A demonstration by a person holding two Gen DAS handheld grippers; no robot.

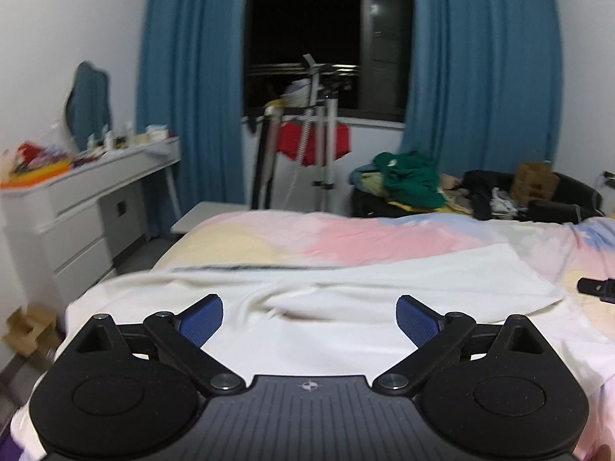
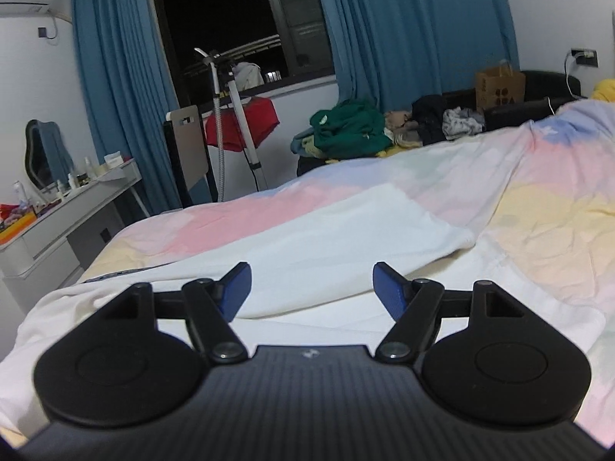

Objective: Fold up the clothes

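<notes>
Left tool [image 1: 309, 317]: fills the lower part of the left wrist view; blue pads [image 1: 201, 320] spread wide, nothing between them, held over the white cloth.
Right tool [image 2: 311, 292]: fills the lower part of the right wrist view; blue pads [image 2: 236, 290] spread wide, pinching nothing, also over the cloth. Its dark tip shows at the right edge of the left wrist view [image 1: 597, 288].
Cloth [image 1: 346, 288]: a white garment spread across the near part of the bed, centre and lower half of both views [image 2: 326, 238]; rumpled, with a ridge of folds just ahead of the left tool. A dark printed band runs along its far left edge, blurred. Which kind of garment it is cannot be told.
Bed [image 1: 346, 238]: covered by a pastel sheet of pink, yellow and pale blue patches [image 2: 538, 199]; the cloth lies on top of it.
Pile [image 2: 353, 126]: green, yellow and dark clothes heaped on a black sofa beyond the bed, right of centre; a brown paper bag [image 2: 499, 84] stands further right.
Rack [image 1: 319, 126]: a white stand in the middle of the frame, under the window, with a red garment hanging on it.
Dresser [image 1: 77, 192]: white, at the left edge, with bottles and bright clutter on top and a mirror behind.
Curtains [image 1: 192, 77]: blue, on both sides of a dark window.
</notes>
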